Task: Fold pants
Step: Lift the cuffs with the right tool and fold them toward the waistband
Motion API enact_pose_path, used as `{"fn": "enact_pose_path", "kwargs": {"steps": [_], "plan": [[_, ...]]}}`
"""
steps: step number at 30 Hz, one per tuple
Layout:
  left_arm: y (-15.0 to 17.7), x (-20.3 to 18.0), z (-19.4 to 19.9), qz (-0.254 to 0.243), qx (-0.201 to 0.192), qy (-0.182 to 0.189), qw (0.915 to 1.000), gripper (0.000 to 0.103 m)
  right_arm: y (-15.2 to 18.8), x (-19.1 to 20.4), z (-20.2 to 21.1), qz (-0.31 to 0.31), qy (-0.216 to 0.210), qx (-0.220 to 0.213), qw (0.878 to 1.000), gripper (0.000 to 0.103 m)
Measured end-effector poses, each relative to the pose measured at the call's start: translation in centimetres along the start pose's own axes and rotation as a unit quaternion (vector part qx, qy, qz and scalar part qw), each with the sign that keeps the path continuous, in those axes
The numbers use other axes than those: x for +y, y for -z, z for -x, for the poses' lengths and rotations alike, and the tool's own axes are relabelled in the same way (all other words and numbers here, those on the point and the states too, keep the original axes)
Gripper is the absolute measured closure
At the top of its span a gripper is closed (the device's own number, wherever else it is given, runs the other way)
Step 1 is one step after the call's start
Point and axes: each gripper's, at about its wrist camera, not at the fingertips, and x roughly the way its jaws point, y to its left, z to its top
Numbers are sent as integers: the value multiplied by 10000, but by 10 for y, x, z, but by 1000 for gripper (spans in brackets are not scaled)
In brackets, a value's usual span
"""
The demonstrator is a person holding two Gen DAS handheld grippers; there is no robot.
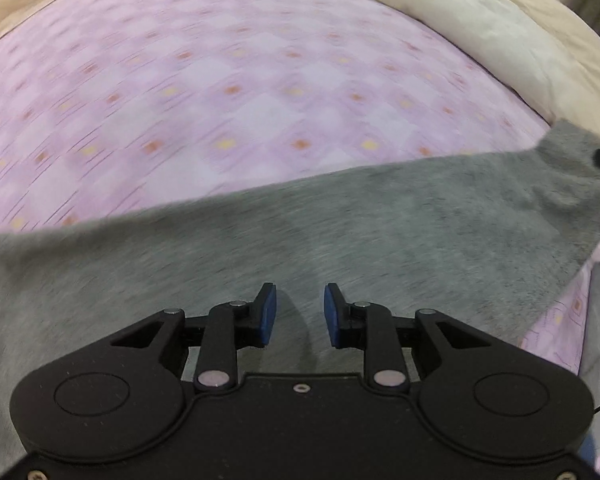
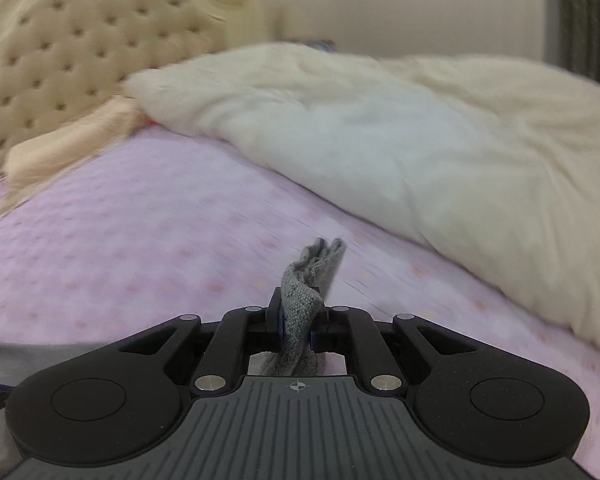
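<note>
Left hand-held gripper (image 1: 300, 314): hovering above the grey fabric, its blue pads (image 1: 269, 314) standing apart with nothing between them; whether the pads are touching the cloth below cannot be told.
Right hand-held gripper (image 2: 298, 322): clamping a bunched fold of grey fabric, the pads pressing on it from both sides, a tuft of cloth sticking up past the fingertips.
Grey pants (image 1: 340, 232): lying spread across the near part of the bed in the left wrist view, one corner being lifted at the far right edge of that picture; in the right wrist view only the pinched bit (image 2: 304, 300) and a grey strip at the lower left are showing.
Pink bedsheet (image 1: 220, 92): covering the bed, patterned with pale diamonds and small orange and yellow squares, lying under the pants.
Cream duvet (image 2: 420, 140): lying heaped along the far side of the bed, well apart from the pinched cloth.
Tufted headboard (image 2: 80, 40): standing at the upper left, beige and buttoned.
Sharpness: both views are smearing with motion blur.
</note>
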Motion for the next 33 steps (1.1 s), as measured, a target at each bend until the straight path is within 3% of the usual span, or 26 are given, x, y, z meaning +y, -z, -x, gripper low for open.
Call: {"fn": "enact_pose_path", "kwargs": {"steps": [6, 11, 16, 19, 20, 21, 24, 27, 33], "plan": [[17, 39, 17, 391, -141, -29, 9991, 69, -22, 81, 36, 578, -689, -335, 9954, 92], [26, 70, 31, 724, -310, 0, 9969, 69, -10, 169, 49, 1145, -1462, -293, 9822, 92], [38, 107, 38, 1141, -399, -31, 9927, 69, 33, 256, 34, 1895, -1970, 395, 9611, 92], [48, 130, 41, 1422, -417, -119, 9889, 67, 65, 297, 16, 2417, -2148, 1240, 9381, 89], [51, 138, 44, 1520, -432, -156, 9873, 65, 75, 304, 12, 2525, -2202, 1397, 9318, 78], [55, 146, 46, 1632, -442, -199, 9854, 62, 82, 309, 11, 2629, -2228, 1460, 9273, 72], [63, 165, 51, 1850, -468, -300, 9812, 60, 84, 307, 18, 2816, -2260, 1380, 9223, 71], [69, 168, 58, 1902, -554, -344, 9796, 54, 66, 289, 28, 2631, -2205, 1138, 9323, 71], [71, 150, 60, 1781, -675, 57, 9817, 40, 34, 231, 28, 2064, -1739, 1023, 9574, 70]]}}
